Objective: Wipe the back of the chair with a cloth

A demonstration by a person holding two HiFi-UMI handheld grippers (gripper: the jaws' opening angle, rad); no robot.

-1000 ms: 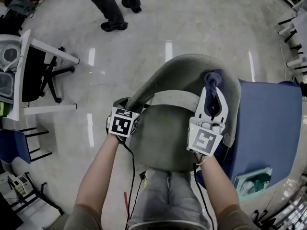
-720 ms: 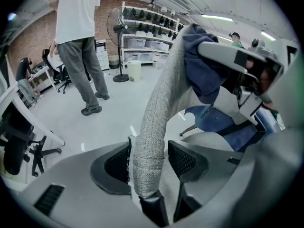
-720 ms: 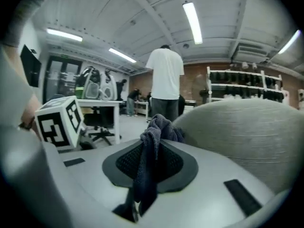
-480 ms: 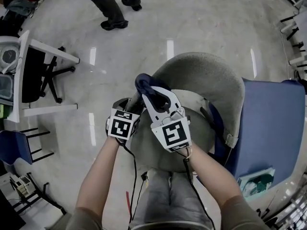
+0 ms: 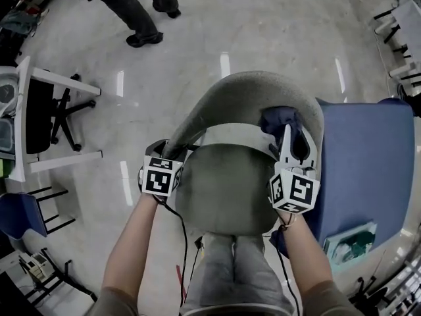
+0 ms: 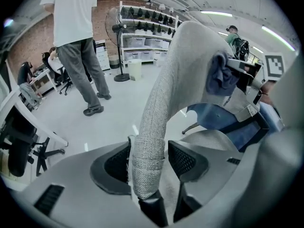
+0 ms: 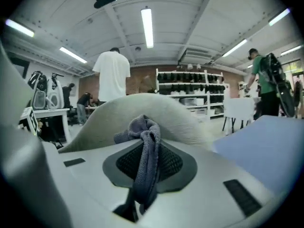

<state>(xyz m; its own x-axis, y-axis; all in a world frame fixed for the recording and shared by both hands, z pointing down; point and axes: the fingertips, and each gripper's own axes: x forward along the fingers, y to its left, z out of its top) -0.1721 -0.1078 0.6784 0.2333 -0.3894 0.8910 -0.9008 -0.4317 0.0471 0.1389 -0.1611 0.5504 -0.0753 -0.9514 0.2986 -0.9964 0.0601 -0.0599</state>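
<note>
Head view: right gripper [image 5: 291, 139] pinches the cloth [image 5: 279, 119] at three o'clock on the chair back [image 5: 243, 94]; left gripper [image 5: 172, 151] clamps nine o'clock. Fabric drag could tug the cloth free.

Left tongs [image 6: 149, 163] and right tongs [image 7: 145, 167] both clamped, forearms [image 5: 131, 242] outstretched.

Rough woven chair [image 5: 256, 91], soft cloth [image 5: 277, 118], glossy floor [image 5: 276, 25]

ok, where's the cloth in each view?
Head view: cloth right of centre, at the right gripper's tip, on the chair back.
Left gripper view: cloth upper right, against the chair back.
Right gripper view: cloth centre, clamped in its tongs.
Shared landmark: the grey chair back.
</note>
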